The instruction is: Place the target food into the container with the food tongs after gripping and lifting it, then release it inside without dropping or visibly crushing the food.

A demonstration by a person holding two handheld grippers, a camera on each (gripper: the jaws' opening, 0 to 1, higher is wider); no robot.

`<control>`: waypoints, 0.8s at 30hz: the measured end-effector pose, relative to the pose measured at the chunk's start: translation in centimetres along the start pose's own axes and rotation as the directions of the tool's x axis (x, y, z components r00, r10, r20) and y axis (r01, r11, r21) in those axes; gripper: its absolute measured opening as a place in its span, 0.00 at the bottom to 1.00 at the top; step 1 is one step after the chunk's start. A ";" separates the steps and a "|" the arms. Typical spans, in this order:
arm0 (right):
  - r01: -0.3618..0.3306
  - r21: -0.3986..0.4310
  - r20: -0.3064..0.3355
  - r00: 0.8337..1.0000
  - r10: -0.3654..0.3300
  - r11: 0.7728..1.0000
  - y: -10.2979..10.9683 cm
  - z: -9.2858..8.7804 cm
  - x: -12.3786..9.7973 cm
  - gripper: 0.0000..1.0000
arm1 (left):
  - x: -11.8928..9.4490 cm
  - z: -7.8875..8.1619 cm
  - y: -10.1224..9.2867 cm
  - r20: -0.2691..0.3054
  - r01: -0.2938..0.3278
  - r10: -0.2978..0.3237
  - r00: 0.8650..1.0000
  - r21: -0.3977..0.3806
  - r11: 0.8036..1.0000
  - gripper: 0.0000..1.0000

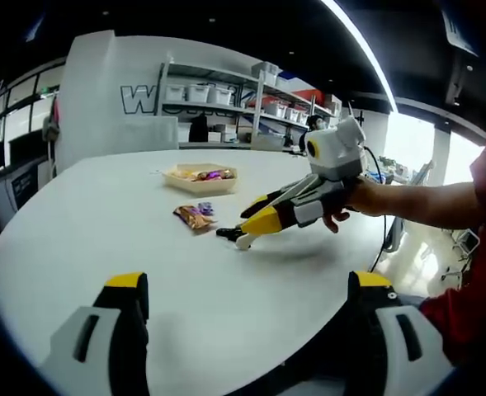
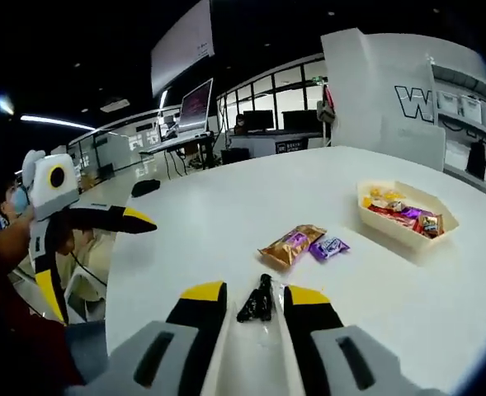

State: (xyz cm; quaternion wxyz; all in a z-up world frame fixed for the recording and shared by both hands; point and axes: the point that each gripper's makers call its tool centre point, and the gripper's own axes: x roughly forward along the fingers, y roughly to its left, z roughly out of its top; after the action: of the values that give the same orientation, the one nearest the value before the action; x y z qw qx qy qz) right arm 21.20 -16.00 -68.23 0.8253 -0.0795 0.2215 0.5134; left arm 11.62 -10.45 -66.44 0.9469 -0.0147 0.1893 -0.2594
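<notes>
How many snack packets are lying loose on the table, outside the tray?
2: a gold packet and a smaller purple packet touching it, both on the white table beside the tray. More wrapped snacks sit inside the tray.

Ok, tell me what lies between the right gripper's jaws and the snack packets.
In the right gripper view, black food tongs lie between the right gripper and the snack packets, with bare white table beyond them.
</notes>
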 end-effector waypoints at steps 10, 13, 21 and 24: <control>0.004 0.186 0.028 1.000 -0.009 0.983 -0.6 0.1 -0.3 0.17 | -0.1 -0.1 0.1 -0.002 -0.002 0.002 1.000 -0.002 1.000 0.99; 0.013 0.209 0.052 0.998 -0.024 0.978 -1.6 0.4 -0.9 0.17 | -0.3 0.0 0.3 -0.001 -0.006 0.006 1.000 0.001 1.000 0.99; 0.019 0.249 0.130 0.990 -0.053 0.968 -3.2 3.5 -3.5 0.17 | -0.4 0.1 0.5 0.005 -0.008 0.008 1.000 -0.003 1.000 0.99; 0.038 0.235 0.135 0.988 -0.071 0.971 -3.6 4.2 -4.0 0.17 | -0.3 0.1 0.4 0.003 -0.005 0.005 1.000 0.000 1.000 0.99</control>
State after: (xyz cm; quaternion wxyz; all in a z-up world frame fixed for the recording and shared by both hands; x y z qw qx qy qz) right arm 24.08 -19.38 -63.01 0.8564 0.0481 0.2182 0.4654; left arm 11.60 -9.96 -66.31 0.9478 -0.0146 0.1880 -0.2573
